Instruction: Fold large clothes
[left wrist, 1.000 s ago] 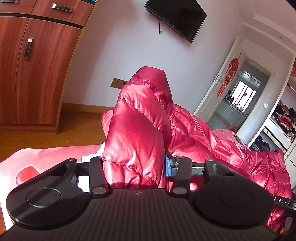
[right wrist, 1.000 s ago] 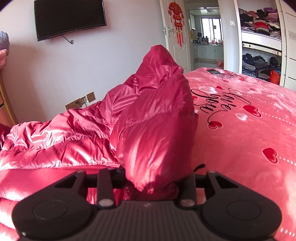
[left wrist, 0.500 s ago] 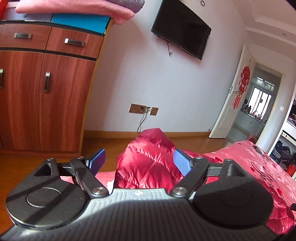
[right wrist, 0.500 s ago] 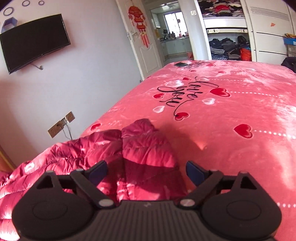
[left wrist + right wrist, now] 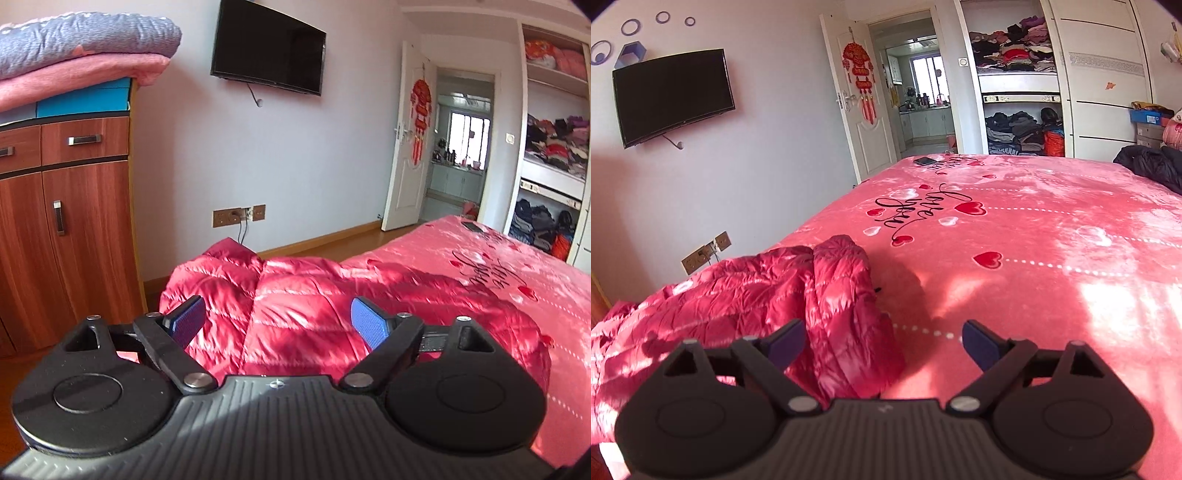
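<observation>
Lengthwise, red down jacket [image 5: 332, 310] lies along bed edge [image 5: 827, 218].

Two fisheye views are taken from low above a pink bed [image 5: 1034, 229], each looking forward along a hand-held gripper. In the left view, the left hand-held gripper [image 5: 275, 319], jaws spread, fills the foreground close over a red down jacket [image 5: 332, 306]; the wall-mounted television [image 5: 267, 62] is faced, with a wooden cabinet [image 5: 74, 229] left of it. In the right view, the right hand-held gripper [image 5: 882, 341], jaws spread, is aimed along the bed, the television [image 5: 672, 96] seen at upper left. Jacket [image 5: 757, 291], bed [image 5: 517, 280], television, open door [image 5: 404, 140] and wardrobe shelves [image 5: 1019, 77] are shared.
</observation>
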The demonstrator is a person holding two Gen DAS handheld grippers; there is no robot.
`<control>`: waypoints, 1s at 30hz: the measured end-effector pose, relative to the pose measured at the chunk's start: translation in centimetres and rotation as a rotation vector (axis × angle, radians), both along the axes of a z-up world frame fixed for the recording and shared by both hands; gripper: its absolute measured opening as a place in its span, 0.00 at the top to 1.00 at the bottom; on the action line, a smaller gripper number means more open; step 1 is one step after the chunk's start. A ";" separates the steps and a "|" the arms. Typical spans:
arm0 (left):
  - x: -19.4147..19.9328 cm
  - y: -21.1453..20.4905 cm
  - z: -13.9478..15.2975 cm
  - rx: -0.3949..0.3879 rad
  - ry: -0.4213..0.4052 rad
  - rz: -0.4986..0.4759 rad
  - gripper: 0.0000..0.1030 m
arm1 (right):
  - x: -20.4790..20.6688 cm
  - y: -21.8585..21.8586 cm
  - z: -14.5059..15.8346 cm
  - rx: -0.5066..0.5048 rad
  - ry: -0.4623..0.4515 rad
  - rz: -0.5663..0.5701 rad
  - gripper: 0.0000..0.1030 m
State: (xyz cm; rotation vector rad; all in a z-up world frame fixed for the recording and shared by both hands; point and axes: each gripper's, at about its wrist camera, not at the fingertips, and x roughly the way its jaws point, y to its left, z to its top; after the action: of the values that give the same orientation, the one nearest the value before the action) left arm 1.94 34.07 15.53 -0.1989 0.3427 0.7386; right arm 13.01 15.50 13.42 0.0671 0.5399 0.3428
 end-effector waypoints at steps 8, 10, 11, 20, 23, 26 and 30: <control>-5.3 -6.2 0.1 0.012 0.082 -0.086 0.00 | -8.2 -2.5 0.6 -0.030 0.006 0.014 0.11; -7.0 -7.4 0.6 0.014 0.094 -0.089 0.00 | -10.2 -3.3 1.0 -0.013 0.013 0.016 0.11; -7.7 -7.8 0.9 0.011 0.096 -0.092 0.00 | -10.9 -3.6 1.1 -0.009 0.013 0.016 0.11; -13.5 -11.7 3.4 0.009 0.099 -0.142 0.00 | -18.0 -5.5 3.8 0.006 -0.027 0.048 0.11; -14.7 -12.4 4.1 0.022 0.093 -0.145 0.00 | -19.6 -5.7 4.8 0.006 -0.051 0.062 0.11; -16.0 -13.0 4.7 0.024 0.080 -0.147 0.00 | -21.3 -5.7 5.9 0.003 -0.076 0.082 0.11; -17.6 -13.6 5.3 0.049 0.076 -0.144 0.00 | -23.3 -5.5 7.2 -0.021 -0.113 0.103 0.11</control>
State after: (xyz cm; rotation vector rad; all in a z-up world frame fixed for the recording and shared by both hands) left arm -15.67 20.48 20.85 -0.0985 0.4064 0.6128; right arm -10.34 10.00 20.58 -0.0003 0.4354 0.4387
